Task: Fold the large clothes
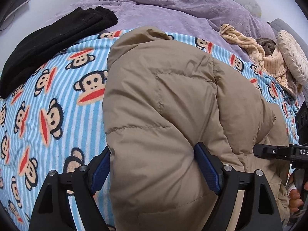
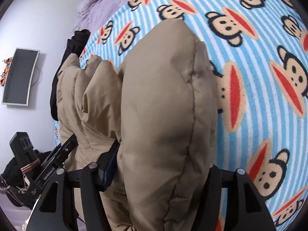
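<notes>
Big tan puffer jacket [image 1: 163,100] is sitting on the bed on top of a blue-striped blanket [image 1: 57,115] covered in cartoon monkey faces. It's puffy, quilted with stitched seams, matte fabric, bunched into fat rolls rather than lying flat. The left gripper [image 1: 154,165] has a thick wad of it squeezed between its blue pads, jaws spread fairly wide because the padding is so bulky. The right gripper [image 2: 159,165] is doing the same to another fat fold, jaws also wide apart around it; its right finger is mostly hidden behind the fabric. A folded black garment [image 1: 53,44] lies off to the jacket's left, not touching it. Purple quilt [image 1: 173,9] further back, plus a crumpled striped cream garment [image 1: 256,52] near a round cushion [image 1: 292,57].
</notes>
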Action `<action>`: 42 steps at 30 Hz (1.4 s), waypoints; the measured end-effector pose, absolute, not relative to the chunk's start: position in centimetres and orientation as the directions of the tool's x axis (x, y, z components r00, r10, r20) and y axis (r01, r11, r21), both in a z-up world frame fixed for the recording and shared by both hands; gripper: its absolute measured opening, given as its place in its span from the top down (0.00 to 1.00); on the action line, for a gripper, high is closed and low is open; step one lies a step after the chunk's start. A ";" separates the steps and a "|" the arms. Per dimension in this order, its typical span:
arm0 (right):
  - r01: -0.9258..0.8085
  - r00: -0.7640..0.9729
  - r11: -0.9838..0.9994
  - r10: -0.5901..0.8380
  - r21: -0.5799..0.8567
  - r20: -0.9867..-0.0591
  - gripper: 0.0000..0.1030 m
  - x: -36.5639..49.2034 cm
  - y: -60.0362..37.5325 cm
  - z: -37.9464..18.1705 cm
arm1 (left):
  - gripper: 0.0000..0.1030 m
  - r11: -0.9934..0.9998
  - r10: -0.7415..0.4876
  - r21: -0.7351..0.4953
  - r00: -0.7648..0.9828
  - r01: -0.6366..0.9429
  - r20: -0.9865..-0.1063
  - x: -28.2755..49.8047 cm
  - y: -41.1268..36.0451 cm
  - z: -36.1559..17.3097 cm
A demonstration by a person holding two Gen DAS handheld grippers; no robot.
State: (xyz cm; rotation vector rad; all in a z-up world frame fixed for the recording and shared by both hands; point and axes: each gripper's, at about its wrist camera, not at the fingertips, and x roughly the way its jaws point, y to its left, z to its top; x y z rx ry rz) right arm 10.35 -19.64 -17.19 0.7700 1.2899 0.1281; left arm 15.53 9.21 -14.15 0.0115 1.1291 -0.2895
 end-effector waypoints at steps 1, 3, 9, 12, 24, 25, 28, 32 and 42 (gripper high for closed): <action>0.354 0.311 0.749 0.470 0.560 -0.826 0.30 9.8 -20.3 -17.0 | 0.19 0.964 -0.212 -0.124 0.396 0.237 -0.894 15.4 8.9 -13.5; 0.372 0.327 0.767 0.419 0.523 -0.847 0.30 9.2 -21.5 -16.0 | 0.19 0.961 -0.219 -0.113 0.440 0.254 -0.871 15.2 9.0 -11.7; 0.323 0.506 0.870 0.173 0.372 -0.845 0.47 6.1 -21.8 -6.2 | 0.19 0.945 -0.263 -0.102 0.534 0.312 -0.803 17.5 10.1 -8.9; 0.230 0.545 0.878 0.241 0.419 -0.803 0.68 6.9 -19.4 -4.1 | 0.19 0.945 -0.256 -0.097 0.517 0.314 -0.817 19.3 9.4 -10.2; 0.301 0.343 0.925 0.122 0.232 -0.931 0.88 12.6 -18.3 -16.1 | 0.13 0.975 -0.113 0.006 0.520 0.222 -0.847 19.2 3.2 -13.9; 0.302 0.346 0.922 0.129 0.241 -0.929 0.88 12.7 -18.7 -16.3 | 0.13 0.977 -0.106 0.010 0.521 0.215 -0.847 19.2 3.0 -14.1; 0.331 0.338 0.905 0.151 0.268 -0.929 0.88 12.4 -19.4 -15.9 | 0.12 0.975 -0.087 0.038 0.532 0.219 -0.842 19.0 2.7 -14.3; 0.346 0.346 0.899 0.144 0.269 -0.927 0.87 10.4 -19.2 -12.7 | 0.10 0.974 -0.093 0.034 0.536 0.222 -0.839 18.8 3.3 -14.4; 0.240 0.429 0.929 0.159 0.282 -0.889 0.83 3.3 -15.0 -6.5 | 0.10 0.974 -0.124 -0.014 0.484 0.224 -0.866 17.5 5.8 -11.7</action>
